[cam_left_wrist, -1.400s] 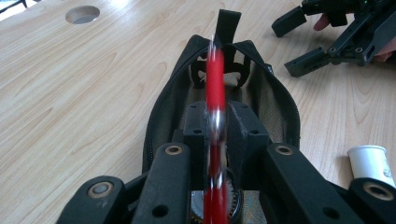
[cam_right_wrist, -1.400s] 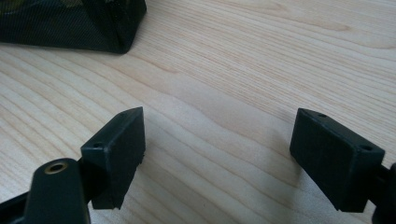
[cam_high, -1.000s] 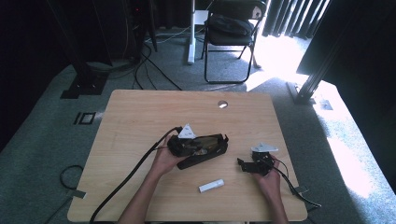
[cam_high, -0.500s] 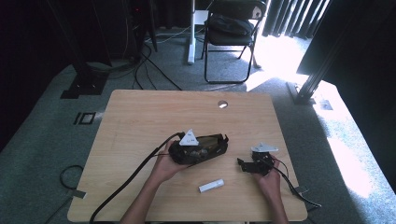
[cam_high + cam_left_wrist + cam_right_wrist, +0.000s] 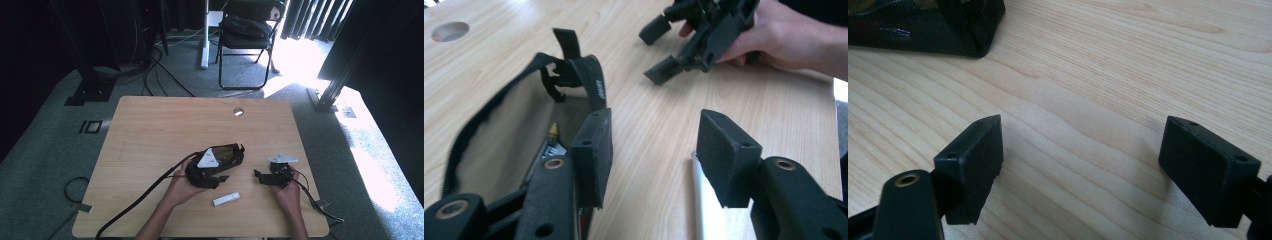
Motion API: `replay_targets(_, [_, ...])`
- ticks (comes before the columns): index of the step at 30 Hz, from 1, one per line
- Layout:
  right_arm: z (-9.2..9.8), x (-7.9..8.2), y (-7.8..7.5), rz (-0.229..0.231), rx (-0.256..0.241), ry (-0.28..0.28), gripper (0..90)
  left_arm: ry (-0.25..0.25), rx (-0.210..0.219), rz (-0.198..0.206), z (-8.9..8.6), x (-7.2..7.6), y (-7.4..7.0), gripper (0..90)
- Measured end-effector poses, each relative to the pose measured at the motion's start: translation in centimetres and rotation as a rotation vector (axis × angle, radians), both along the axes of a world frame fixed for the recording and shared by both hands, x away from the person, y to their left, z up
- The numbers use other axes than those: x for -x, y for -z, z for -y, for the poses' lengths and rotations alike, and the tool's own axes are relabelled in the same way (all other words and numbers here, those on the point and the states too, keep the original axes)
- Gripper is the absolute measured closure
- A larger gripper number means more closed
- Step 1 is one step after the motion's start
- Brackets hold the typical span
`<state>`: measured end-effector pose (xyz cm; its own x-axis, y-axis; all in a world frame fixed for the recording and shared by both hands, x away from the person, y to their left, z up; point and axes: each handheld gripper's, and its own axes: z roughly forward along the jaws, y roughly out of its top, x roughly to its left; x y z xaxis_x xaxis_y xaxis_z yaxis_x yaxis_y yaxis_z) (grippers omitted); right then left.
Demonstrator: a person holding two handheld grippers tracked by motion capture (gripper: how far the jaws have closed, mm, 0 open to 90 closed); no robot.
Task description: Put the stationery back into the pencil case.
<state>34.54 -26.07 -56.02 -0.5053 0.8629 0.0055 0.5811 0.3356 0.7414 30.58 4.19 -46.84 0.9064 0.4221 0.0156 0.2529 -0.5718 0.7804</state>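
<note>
Light wooden table (image 5: 150, 130) with one round cable hole (image 5: 238, 111) near its far edge. One black fabric zip pouch (image 5: 227, 155) lies open near the table's middle, toward the person's side. One small white cylindrical stick (image 5: 226, 199) lies flat on the wood just nearer the person than the pouch, between the two hands, touching neither.

Left gripper (image 5: 651, 160): jaws spread apart, nothing between them. Its left jaw sits right at the pouch's open mouth; its right jaw is over bare wood, with the white stick (image 5: 709, 210) just beside that jaw. In the high view the left gripper (image 5: 220, 172) overlaps the pouch's near end, grey three-cornered plate on top, cable trailing off the near-left table edge.

Right gripper (image 5: 1080, 160): jaws wide apart over bare wood, holding nothing. A pouch corner (image 5: 973, 25) is ahead of it, well apart. In the high view the right gripper (image 5: 260, 176) is to the right of the pouch, jaws pointing toward it.

Inside the pouch (image 5: 499, 150): a small brass-coloured tip (image 5: 553, 131) shows, rest hidden. Small white print on the pouch strap, too small to read.

Off the table: one black folding chair (image 5: 247, 30), cables on grey carpet.
</note>
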Motion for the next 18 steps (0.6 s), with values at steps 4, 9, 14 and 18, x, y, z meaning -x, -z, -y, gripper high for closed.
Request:
replay_targets(4, [0.0, 0.0, 0.0, 0.000, 0.000, -0.002, 17.6, 0.002, -0.011, -0.003, 0.3, 0.4, 0.3, 44.8])
replay_targets(9, [0.0, 0.0, 0.0, -0.002, -0.001, -0.002, 17.6, 0.008, -0.013, -0.008, 0.6, 0.7, 0.6, 43.7])
replay_targets(14, [0.0, 0.0, 0.0, 0.000, -0.001, -0.003, 17.6, 0.013, -0.009, -0.008, 0.7, 1.1, 0.9, 43.8])
replay_targets(18, [0.0, 0.0, 0.0, 0.000, 0.000, -0.004, 17.6, 0.006, 0.019, -0.017, 0.5, 1.4, 1.1, 43.8])
